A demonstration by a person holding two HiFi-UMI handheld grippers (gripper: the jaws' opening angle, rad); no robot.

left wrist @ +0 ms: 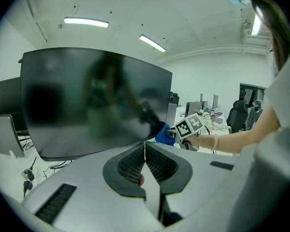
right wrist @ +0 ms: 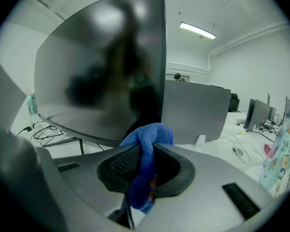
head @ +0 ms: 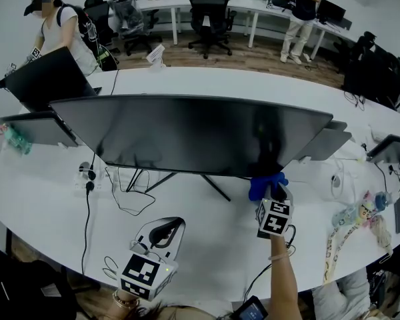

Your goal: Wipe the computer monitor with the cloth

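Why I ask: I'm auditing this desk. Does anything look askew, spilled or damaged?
Nothing stands out. The monitor is dark, with no crack or spill showing; the blue cloth, clamped in the right gripper, sits at its lower right corner. Loose cables sprawl on the table beneath it.

**Camera Placement: Three Views, One Shared Subject**

My head view looks steeply down on the monitor (head: 193,135) from above. The left gripper view faces the screen from low at 7 o'clock. The right gripper view sits close at 5 o'clock. All three share that screen.
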